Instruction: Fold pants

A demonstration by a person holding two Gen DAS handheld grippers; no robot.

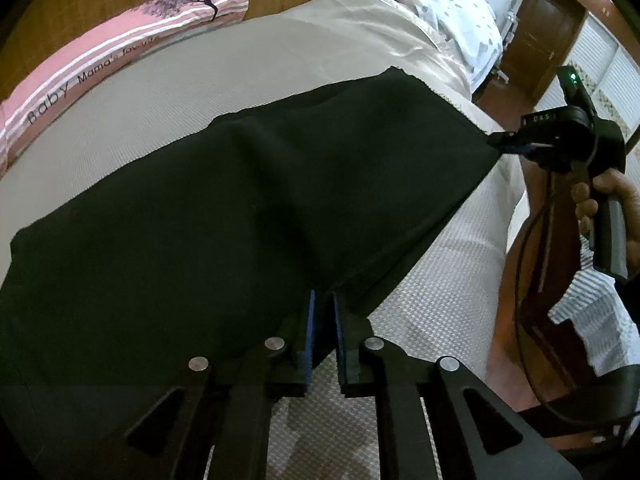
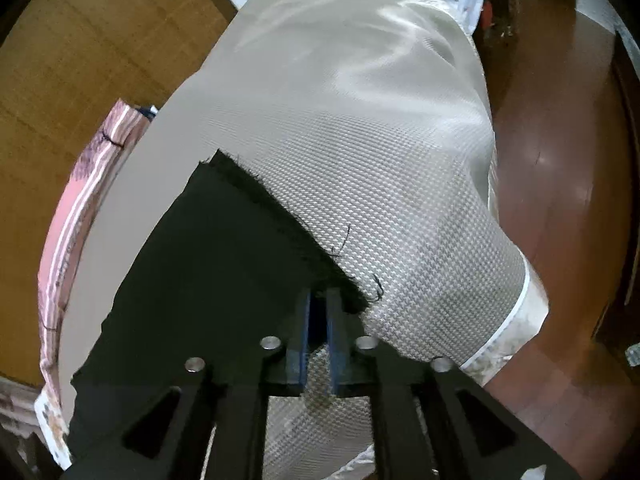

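The black cloth pants (image 1: 280, 200) lie spread across the bed's beige woven cover (image 1: 160, 92), with the near edge running along the bed's side and the frayed cut hem (image 2: 280, 216) pointing up the bed. The left tool (image 1: 324, 304) sits at that near edge, its blue pads a narrow slit apart. The dark fabric reaches their tips but does not look pinched. The right tool (image 2: 318, 300), held in a hand (image 1: 616, 208), sits at the hem's near corner in the same state: pads slightly parted, cloth at the tips, no firm grip to be seen.

The main risk is lifting from here as though the cloth were held. With the pads this loose, one corner would probably slip out and the fold would go crooked or collapse. Closing again so near the edge could catch only loose threads of the fraying hem, or nip the bed cover along with the pants and drag it up. The near edge also lies close to the bed's side, so a careless tug could slide the pants towards the brown wooden floor (image 2: 560, 160).
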